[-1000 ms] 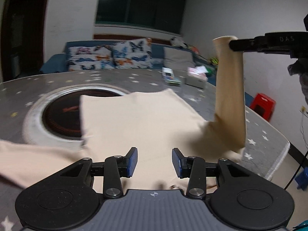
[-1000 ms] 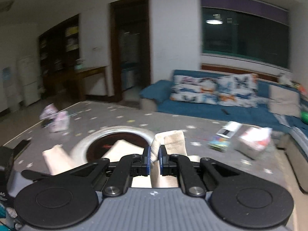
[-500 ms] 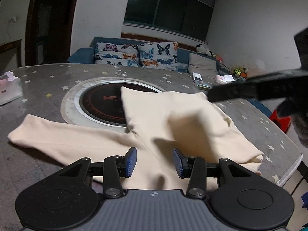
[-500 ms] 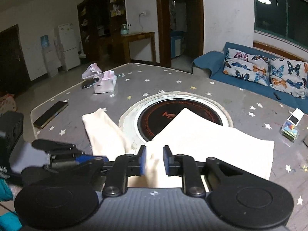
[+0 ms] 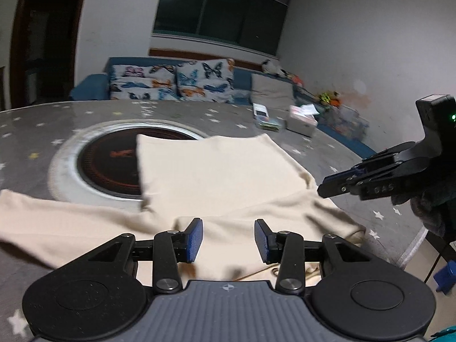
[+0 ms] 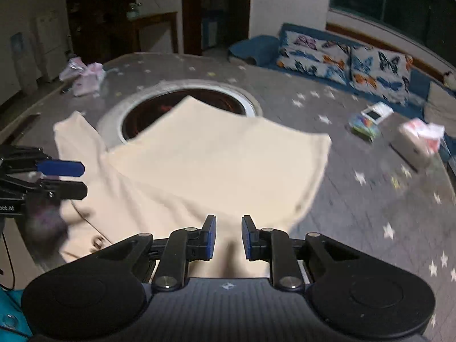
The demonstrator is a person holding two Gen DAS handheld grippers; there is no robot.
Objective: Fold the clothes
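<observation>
Cream garment [image 5: 228, 176] beneath both gaping, empty grippers.

A grey star-patterned table [image 5: 85, 114] carries a round dark cooktop [image 5: 111, 165] at its middle. Near its far right edge sit a tissue box [image 5: 302, 119] and a small packet [image 5: 268, 122]. Pink bags [image 6: 85, 77] lie by the far left edge. A blue sofa [image 5: 91, 88] with butterfly cushions [image 5: 171, 82] stands beyond.

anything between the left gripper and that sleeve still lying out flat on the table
Nothing visible does. The left gripper hangs open over the cream garment, and the unfolded sleeve lies flat to its left on the table, with only bare cloth between them. The right gripper is off to the other side.
</observation>
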